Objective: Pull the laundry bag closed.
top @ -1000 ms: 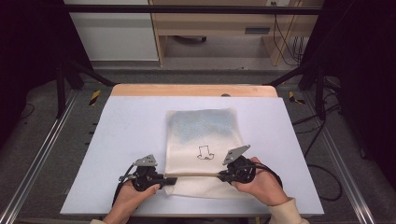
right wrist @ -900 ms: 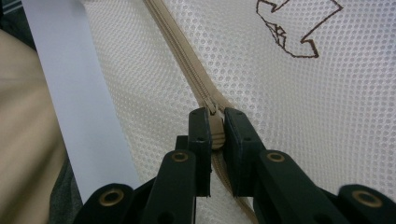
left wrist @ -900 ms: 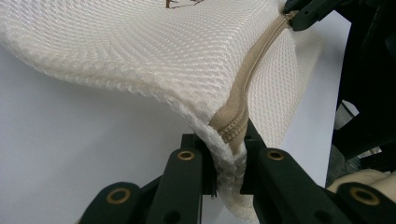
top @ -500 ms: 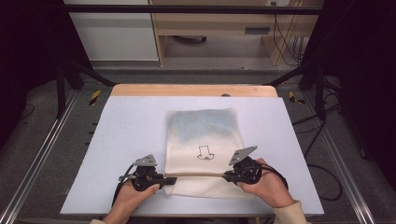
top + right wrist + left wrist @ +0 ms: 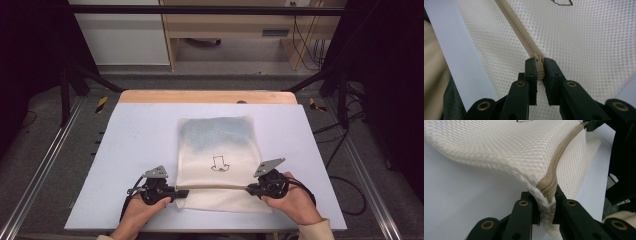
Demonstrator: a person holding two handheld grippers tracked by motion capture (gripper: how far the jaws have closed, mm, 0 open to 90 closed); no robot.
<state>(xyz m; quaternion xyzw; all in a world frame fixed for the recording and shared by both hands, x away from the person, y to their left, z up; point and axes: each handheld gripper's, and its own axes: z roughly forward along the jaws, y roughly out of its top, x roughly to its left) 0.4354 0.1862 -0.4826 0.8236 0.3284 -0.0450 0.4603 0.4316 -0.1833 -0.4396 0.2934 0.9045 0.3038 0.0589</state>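
We pin the mesh laundry bag's [image 5: 216, 150] left edge with the left gripper [image 5: 543, 202] — the right gripper [image 5: 539, 68] clenches the zipper pull [image 5: 538, 65], zipper [image 5: 215, 186] running straight between them.

1. Mesh bag [image 5: 216, 150]: cream, rectangular, lying flat on the white tabletop [image 5: 125, 150], a small dark line drawing near its middle, a bluish tint showing through its far half
2. Zipper [image 5: 215, 187]: tan, closed along the visible run, stretched straight across the bag near its near edge; the bag's left corner is lifted and bunched where that end is pinched
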